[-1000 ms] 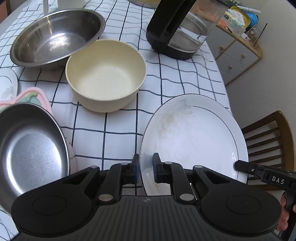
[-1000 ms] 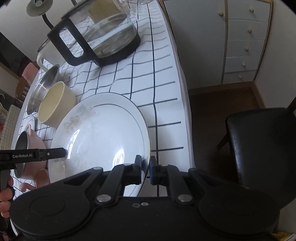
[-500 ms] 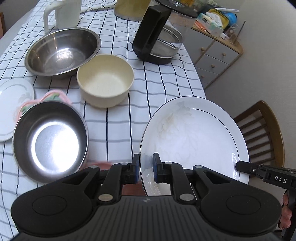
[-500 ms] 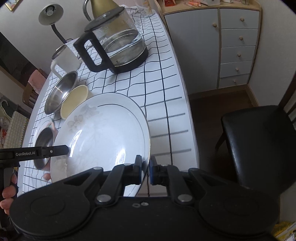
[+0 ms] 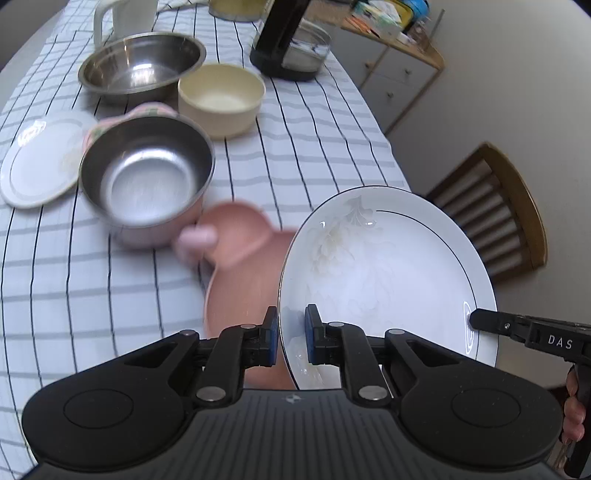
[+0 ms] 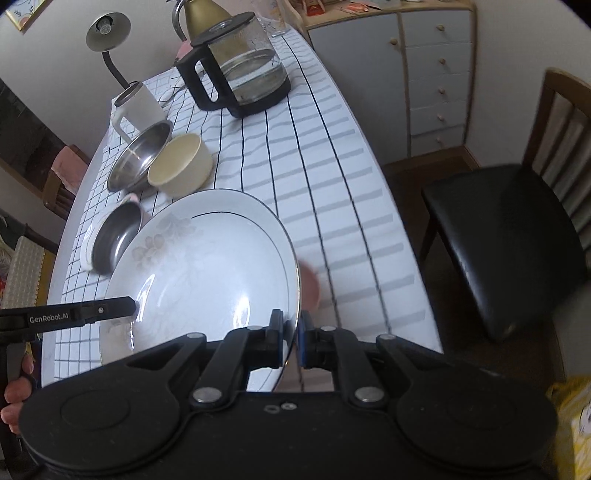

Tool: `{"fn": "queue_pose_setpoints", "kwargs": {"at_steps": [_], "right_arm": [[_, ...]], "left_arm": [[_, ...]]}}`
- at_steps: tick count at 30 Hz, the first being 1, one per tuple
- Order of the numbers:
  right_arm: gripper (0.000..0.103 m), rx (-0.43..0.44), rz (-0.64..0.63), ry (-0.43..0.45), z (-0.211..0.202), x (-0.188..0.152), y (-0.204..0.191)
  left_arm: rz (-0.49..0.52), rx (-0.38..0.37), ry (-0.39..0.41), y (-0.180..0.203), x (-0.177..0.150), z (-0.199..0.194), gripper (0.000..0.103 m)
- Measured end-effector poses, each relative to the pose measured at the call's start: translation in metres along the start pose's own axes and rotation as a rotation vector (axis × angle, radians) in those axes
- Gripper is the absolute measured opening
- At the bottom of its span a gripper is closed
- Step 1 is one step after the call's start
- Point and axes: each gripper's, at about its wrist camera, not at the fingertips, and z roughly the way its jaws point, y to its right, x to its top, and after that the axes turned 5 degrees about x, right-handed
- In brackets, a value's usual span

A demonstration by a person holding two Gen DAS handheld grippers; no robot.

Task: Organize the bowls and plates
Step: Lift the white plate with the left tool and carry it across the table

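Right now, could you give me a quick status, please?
Both grippers, left and right, shut on plate rim. Plate lifted above table. Pink dish beneath it.

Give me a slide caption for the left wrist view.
Both grippers, left and right, hold a large white plate by opposite rims above the checked tablecloth.

The pink dish (image 5: 236, 266) near the table's front edge is motion-blurred; its outline cannot be read, and the white plate (image 5: 388, 273) hides its right part. The steel bowl (image 5: 147, 173) is smeared along its rim. The black-handled jug (image 5: 291, 48) and the white mug (image 5: 125, 18) are cut off by the top edge. In the right wrist view only a blurred pink sliver (image 6: 309, 286) shows past the plate's rim.
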Motion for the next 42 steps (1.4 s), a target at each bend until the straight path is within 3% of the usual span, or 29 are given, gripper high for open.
{"fn": "queue_pose_setpoints", "kwargs": {"at_steps": [13, 23, 31, 42], "right_arm": [[0.009, -0.033, 0.09, -0.009, -0.012, -0.115, -0.022], [0.009, -0.017, 0.111, -0.031, -0.007, -0.175, -0.025], [0.009, -0.007, 0.114, -0.061, 0.011, -0.196, -0.027], [0.009, 0.008, 0.088, -0.06, 0.024, -0.191, -0.039]], "left_arm": [[0.077, 0.004, -0.072, -0.019, -0.097, -0.018, 0.013], [0.076, 0.019, -0.097, -0.037, -0.145, -0.022, 0.013], [0.074, 0.049, -0.109, -0.049, -0.159, -0.013, 0.013], [0.041, 0.061, -0.078, -0.073, -0.157, -0.025, 0.013]]}}
